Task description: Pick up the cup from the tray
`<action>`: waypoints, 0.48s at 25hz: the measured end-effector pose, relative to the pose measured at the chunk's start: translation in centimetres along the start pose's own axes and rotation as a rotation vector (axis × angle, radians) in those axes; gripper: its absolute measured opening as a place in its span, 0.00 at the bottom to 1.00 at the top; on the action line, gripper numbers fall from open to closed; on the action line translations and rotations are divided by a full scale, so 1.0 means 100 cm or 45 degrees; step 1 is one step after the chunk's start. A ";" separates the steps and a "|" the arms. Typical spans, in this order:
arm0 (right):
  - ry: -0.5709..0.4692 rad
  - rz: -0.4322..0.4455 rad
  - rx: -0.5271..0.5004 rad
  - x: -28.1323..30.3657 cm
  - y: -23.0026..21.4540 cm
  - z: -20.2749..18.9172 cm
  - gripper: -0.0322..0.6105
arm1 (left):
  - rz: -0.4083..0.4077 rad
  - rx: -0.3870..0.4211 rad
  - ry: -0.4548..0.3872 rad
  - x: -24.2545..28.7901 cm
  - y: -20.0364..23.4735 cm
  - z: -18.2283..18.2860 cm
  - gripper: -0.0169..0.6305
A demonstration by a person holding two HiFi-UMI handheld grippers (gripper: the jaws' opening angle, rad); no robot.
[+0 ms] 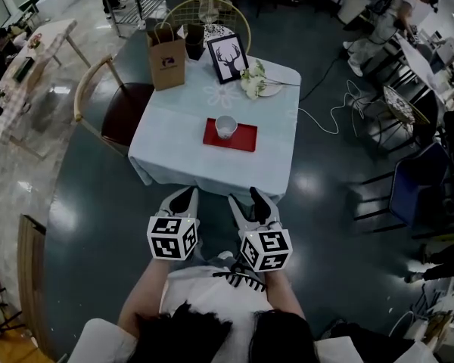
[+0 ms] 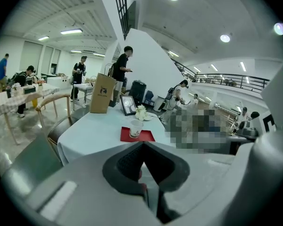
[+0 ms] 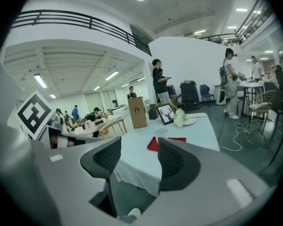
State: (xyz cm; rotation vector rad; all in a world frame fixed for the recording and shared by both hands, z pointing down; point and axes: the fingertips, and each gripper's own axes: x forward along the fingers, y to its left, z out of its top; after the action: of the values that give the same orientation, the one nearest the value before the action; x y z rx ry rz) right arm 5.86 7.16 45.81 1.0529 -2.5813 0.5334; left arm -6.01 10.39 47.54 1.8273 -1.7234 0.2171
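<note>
Right gripper (image 3: 139, 146) released, left gripper (image 2: 144, 146) clenched, both empty: a rushed reach could've tipped the small white paper cup (image 1: 225, 126) on the flat red tray (image 1: 247, 140).

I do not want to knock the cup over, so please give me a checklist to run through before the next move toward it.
1. Cup upright on tray: ok.
2. Right gripper open, empty: ok.
3. Left gripper open: not ok, jaws together.
4. Grippers near cup: not ok, both short of the table.
5. Near side of tray free: ok; bag and frame stand behind.
6. Cup empty: cannot tell.
</note>
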 end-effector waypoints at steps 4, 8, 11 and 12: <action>-0.022 0.019 -0.031 0.015 0.000 0.012 0.47 | -0.012 0.007 0.012 0.015 0.008 0.011 0.03; -0.028 0.054 -0.048 0.031 0.006 0.018 0.55 | -0.028 0.016 0.026 0.027 0.019 0.020 0.03; -0.035 0.009 -0.068 0.043 0.002 0.024 0.55 | -0.035 0.031 0.045 0.036 0.030 0.027 0.03; -0.034 -0.013 -0.090 0.047 0.001 0.026 0.55 | -0.039 0.040 0.054 0.039 0.034 0.028 0.03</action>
State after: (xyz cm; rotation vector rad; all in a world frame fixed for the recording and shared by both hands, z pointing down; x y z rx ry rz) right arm 2.24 3.22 45.40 1.0555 -2.5961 0.4250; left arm -9.48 5.75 48.33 1.8574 -1.6711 0.2701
